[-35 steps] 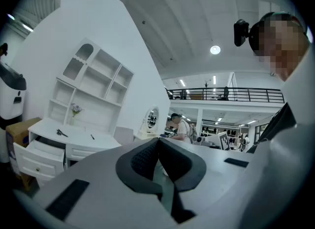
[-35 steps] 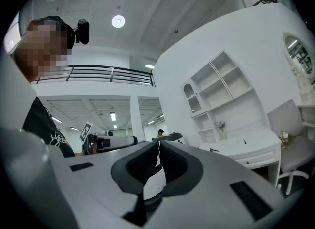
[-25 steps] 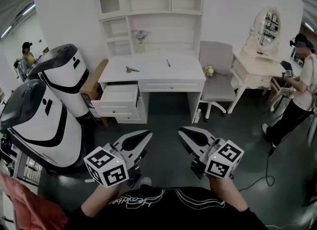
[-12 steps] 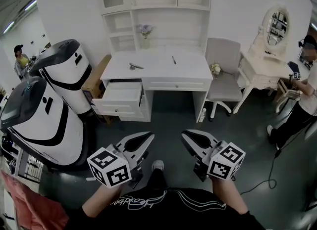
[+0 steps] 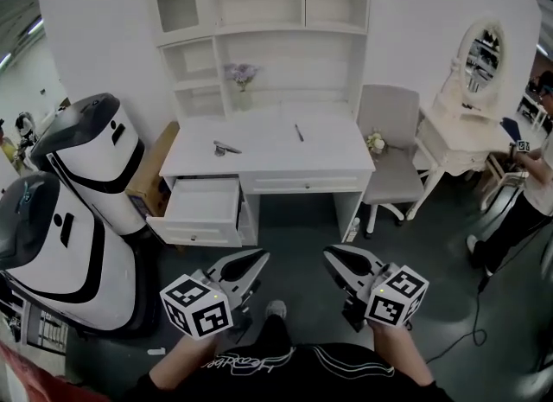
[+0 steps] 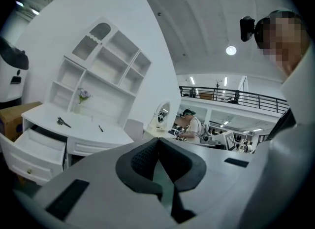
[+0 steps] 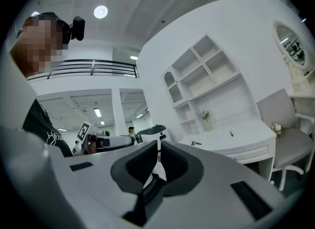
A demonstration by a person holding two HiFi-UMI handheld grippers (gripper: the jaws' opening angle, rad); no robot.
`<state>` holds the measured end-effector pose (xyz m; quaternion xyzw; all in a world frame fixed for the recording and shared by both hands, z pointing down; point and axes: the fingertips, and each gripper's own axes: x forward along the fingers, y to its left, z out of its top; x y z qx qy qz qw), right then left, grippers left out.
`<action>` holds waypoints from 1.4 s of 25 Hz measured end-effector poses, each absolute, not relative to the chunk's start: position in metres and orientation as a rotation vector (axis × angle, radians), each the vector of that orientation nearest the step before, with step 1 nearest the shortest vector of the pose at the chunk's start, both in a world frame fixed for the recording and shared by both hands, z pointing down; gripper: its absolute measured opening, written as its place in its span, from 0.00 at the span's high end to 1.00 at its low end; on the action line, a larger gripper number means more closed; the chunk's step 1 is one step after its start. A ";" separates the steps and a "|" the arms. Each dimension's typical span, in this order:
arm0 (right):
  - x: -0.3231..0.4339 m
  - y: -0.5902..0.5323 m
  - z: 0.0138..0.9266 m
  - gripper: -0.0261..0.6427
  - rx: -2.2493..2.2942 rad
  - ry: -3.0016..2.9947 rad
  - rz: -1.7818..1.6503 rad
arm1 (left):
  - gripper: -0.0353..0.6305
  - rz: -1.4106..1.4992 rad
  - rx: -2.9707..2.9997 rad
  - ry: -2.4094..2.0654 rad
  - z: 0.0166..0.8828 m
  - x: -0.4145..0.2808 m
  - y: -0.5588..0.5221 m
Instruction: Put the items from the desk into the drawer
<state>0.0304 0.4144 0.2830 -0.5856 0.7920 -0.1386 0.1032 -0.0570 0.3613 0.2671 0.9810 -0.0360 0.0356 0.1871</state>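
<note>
Head view: the left tongs (image 5: 251, 262) and right tongs (image 5: 339, 258), both pressed together and empty, hang well short of the open drawer (image 5: 197, 234). Above the drawer, on the smooth white surface (image 5: 328, 160), lie a small dark metal piece (image 5: 226, 147) and, further right, a slim pen (image 5: 298, 132).

Left gripper view: ribbed black pads meet tip to tip.

Right gripper view: the same, nothing between.

I judge the thin pen, flat on slick paint, could skid or roll away when pinched.
</note>
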 end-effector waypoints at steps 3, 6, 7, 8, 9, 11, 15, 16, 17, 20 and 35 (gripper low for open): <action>0.063 0.352 0.288 0.88 -1.753 2.320 -0.451 | 0.92 0.116 2.737 -0.094 0.271 -0.026 0.295; 0.089 0.283 0.297 0.88 -1.781 2.326 -0.505 | 0.92 0.150 2.709 -0.114 0.282 0.002 0.223; 0.098 0.260 0.301 0.88 -1.790 2.330 -0.520 | 0.92 0.163 2.695 -0.124 0.287 0.011 0.199; 0.107 0.238 0.304 0.89 -1.798 2.332 -0.535 | 0.91 0.172 2.679 -0.134 0.292 0.019 0.176; 0.117 0.215 0.306 0.89 -1.806 2.332 -0.548 | 0.91 0.177 2.662 -0.141 0.296 0.027 0.153; 0.137 0.173 0.305 0.89 -1.821 2.327 -0.567 | 0.91 0.174 2.641 -0.149 0.297 0.043 0.108; 0.169 0.111 0.297 0.88 -1.848 2.316 -0.555 | 0.91 0.188 2.668 -0.155 0.291 0.071 0.042; 0.176 0.101 0.296 0.88 -1.856 2.308 -0.547 | 0.91 0.198 2.682 -0.159 0.291 0.078 0.030; 0.183 0.093 0.297 0.88 -1.865 2.299 -0.544 | 0.91 0.205 2.691 -0.159 0.291 0.085 0.021; 0.202 0.075 0.310 0.88 -1.891 2.271 -0.590 | 0.91 0.197 2.685 -0.151 0.296 0.098 0.003; 0.308 -0.069 0.356 0.88 -1.887 2.370 -0.708 | 0.91 0.196 2.640 -0.284 0.309 0.184 -0.122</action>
